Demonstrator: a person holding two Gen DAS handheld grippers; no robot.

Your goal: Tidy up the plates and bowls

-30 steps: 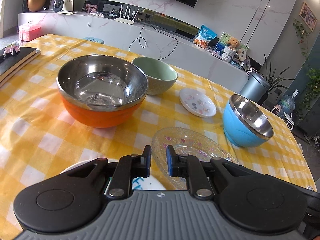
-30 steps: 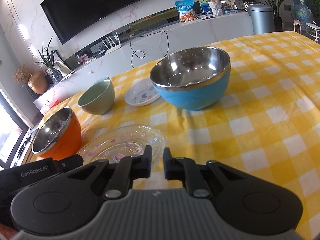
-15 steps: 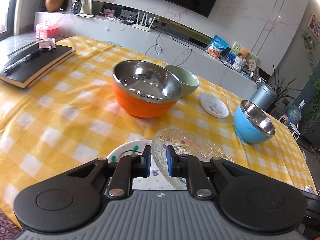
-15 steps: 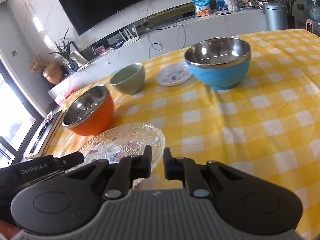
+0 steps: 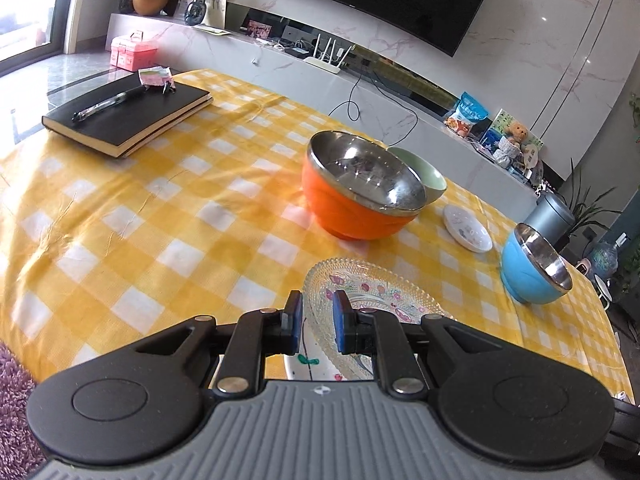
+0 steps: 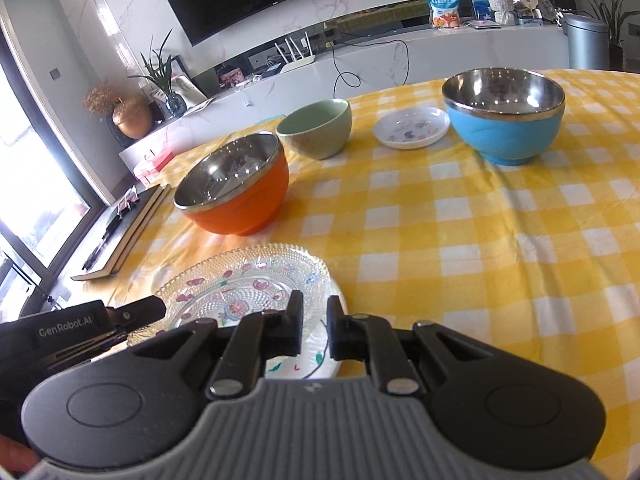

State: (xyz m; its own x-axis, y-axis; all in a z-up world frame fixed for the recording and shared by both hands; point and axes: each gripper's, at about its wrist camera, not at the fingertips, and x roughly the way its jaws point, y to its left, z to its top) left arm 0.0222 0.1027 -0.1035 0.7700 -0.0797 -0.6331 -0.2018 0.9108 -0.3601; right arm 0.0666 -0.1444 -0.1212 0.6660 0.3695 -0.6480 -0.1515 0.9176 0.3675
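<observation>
A clear glass plate with flower prints rests on a white painted plate at the near table edge. My left gripper is nearly shut, its jaws either side of the glass plate's rim; whether they grip it I cannot tell. My right gripper stands nearly shut and empty over the two plates. Farther off stand an orange steel-lined bowl, a green bowl, a small white saucer and a blue steel-lined bowl.
The table wears a yellow checked cloth. A black notebook with a pen lies at its far left corner and shows in the right wrist view. A marble counter runs behind the table. A purple rug lies below.
Both grippers have drawn back and risen, so the bowls look smaller and farther. The left view has swung left, bringing the notebook into sight. The jaws have kept their gap.
</observation>
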